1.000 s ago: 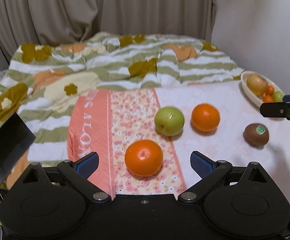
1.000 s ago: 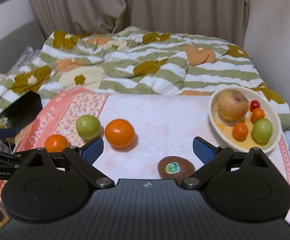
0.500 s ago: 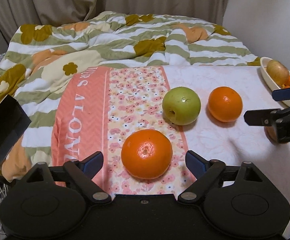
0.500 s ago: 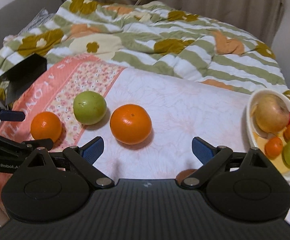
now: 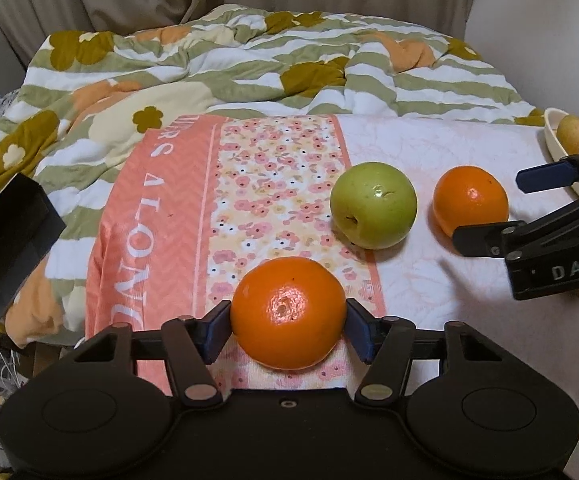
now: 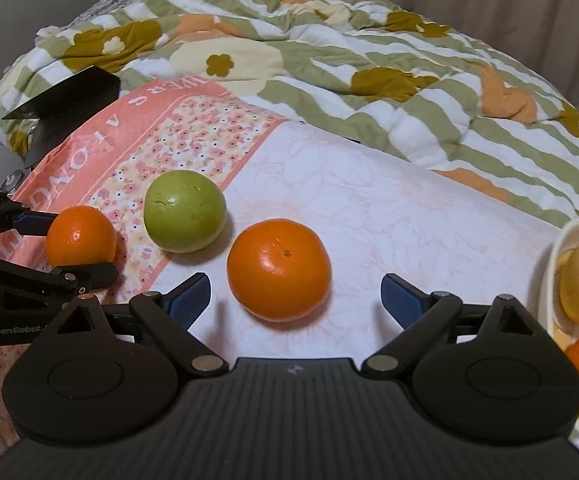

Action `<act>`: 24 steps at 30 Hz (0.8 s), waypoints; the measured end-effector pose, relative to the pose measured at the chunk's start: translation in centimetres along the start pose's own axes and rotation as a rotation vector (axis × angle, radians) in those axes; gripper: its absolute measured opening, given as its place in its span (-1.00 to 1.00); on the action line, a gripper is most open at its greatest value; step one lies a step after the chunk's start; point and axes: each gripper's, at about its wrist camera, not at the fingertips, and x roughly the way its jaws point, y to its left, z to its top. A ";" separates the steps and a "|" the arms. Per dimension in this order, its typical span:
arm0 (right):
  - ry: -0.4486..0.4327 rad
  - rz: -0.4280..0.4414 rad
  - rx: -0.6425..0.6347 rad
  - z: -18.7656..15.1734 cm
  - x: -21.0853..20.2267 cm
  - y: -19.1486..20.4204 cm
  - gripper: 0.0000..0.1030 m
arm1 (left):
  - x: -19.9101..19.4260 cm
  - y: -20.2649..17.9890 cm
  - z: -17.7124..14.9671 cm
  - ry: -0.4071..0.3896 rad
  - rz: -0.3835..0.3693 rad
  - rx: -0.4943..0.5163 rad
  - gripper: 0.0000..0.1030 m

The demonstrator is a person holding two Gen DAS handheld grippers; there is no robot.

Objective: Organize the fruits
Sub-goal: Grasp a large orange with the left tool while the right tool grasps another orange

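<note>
So I'm partway through sorting the fruit, and most of it isn't done. The bowl (image 6: 560, 256) over at 3 o'clock in my right view already has a few pieces in it: a big yellowish one, a small orange one and something green at the edge, hard to tell exactly what. Three pieces are out loose on the cloth (image 5: 429, 152), plus maybe a brown thing peeking out under my right tool at 3 o'clock in the left view, too hidden to call

My left gripper (image 5: 287, 326) is closing around the near orange (image 5: 288, 313) at 6 o'clock. The blue pads look right up against both sides of it, so I'd call that a grip, though the orange is sitting on the cloth, not lifted yet

My right gripper (image 6: 295, 294) is wide open with nothing in it, and the second orange (image 6: 278, 269) sits just ahead between the fingers, not touched. The green apple (image 5: 373, 205) is between the two oranges, at about 1 o'clock from my left tool, nobody on it

My guess at what's left: lift both oranges, carry them to the bowl, then come back for the apple
</note>
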 end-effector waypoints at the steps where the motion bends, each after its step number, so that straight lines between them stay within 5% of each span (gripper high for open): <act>1: 0.000 0.001 -0.004 0.1 0.2 0.1 1.00 | 0.0 0.0 0.0 0.000 0.000 -0.003 0.24; 14: 0.002 0.031 -0.032 0.7 1.8 0.5 0.84 | -0.8 0.7 -1.1 0.010 0.024 -0.049 0.24; 15: 0.003 0.033 -0.035 0.7 1.9 0.5 0.78 | -0.9 0.7 -1.1 0.009 0.024 -0.054 0.23; 16: 0.010 0.039 -0.040 0.7 2.0 0.6 0.49 | -0.9 0.7 -1.2 0.008 0.025 -0.058 0.23; 24: -0.008 0.024 -0.017 0.5 1.2 0.9 0.46 | -2.2 0.9 -1.7 -0.017 0.012 -0.091 0.23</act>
